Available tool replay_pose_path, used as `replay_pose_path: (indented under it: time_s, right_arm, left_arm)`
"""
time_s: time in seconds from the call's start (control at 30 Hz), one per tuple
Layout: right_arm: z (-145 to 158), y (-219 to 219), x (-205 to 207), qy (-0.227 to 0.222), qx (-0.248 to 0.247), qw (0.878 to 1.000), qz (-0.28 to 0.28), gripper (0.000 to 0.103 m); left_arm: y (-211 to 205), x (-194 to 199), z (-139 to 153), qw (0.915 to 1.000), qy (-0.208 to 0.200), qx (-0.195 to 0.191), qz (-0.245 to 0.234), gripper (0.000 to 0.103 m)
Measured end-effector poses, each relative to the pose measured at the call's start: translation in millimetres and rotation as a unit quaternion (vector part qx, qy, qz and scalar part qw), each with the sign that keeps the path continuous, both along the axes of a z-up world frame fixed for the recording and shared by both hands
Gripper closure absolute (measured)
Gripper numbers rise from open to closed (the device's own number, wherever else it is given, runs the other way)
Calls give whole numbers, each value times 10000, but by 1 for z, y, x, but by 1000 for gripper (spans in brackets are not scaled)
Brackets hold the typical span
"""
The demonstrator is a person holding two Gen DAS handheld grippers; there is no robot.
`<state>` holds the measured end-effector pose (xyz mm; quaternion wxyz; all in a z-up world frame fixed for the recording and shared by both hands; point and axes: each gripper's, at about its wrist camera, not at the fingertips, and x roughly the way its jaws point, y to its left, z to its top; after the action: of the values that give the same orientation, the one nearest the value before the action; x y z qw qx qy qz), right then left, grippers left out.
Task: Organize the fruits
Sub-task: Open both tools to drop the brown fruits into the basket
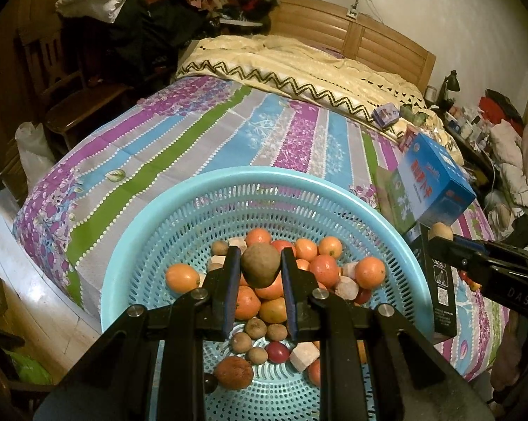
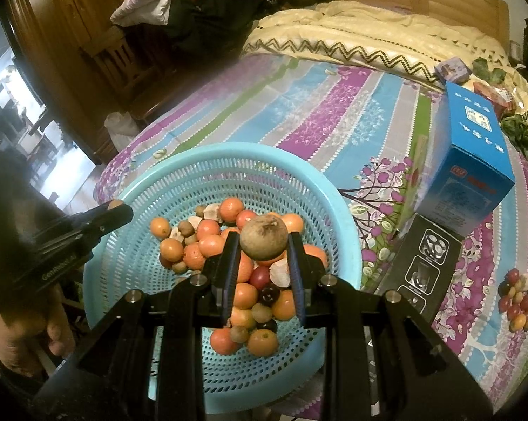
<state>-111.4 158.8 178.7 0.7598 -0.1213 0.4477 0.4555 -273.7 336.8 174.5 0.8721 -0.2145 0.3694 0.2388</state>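
A dull brown, roughly oval fruit [image 1: 260,265] is clamped between the blue-padded fingers of the left claw [image 1: 258,263], above the round turquoise perforated plastic basket [image 1: 151,221] on the striped floral bedsheet [image 1: 194,129]. Its long axis is seen running upright, slightly tilted. A rounder brown fruit [image 2: 263,238] is gripped in the right claw [image 2: 263,245], its dimpled stem end turned upward, also over the basket [image 2: 334,203]. Beneath both, a heap of small orange, red and brown fruits [image 2: 243,280] is held in the basket. A blue cardboard box [image 2: 471,161] is stacked on a black box [image 2: 421,266] just beside the basket.
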Motion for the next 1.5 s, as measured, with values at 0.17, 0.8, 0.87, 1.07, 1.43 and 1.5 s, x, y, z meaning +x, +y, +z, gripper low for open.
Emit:
replay_pose_path:
  time_s: [0.17,0.8,0.87,1.07,1.43,1.5]
  right_arm:
    - [0,1,-1,-3,-1,10000,21,76]
    - [-3,7,-5,94,5,9999,112,74]
    - [-3,5,-3,105,15,9999,106,73]
    - [-1,1,-4,77,65,9999,117,51]
    - [17,-25,-2,-329,247,9991,-40,34]
    - [25,-39,-1,-524,346,9979,-154,34]
  left_arm:
    - [1,0,0,10000,0,2,1,81]
    - [2,1,-10,9999,85,26,92,76]
    - [1,2,-11,9999,99,51,122,59]
    - [3,-2,-8,9994,100,186,286,35]
    - [-11,2,9,9990,-75,305,324,33]
    - [-21,5,16,9987,-182,397,260,33]
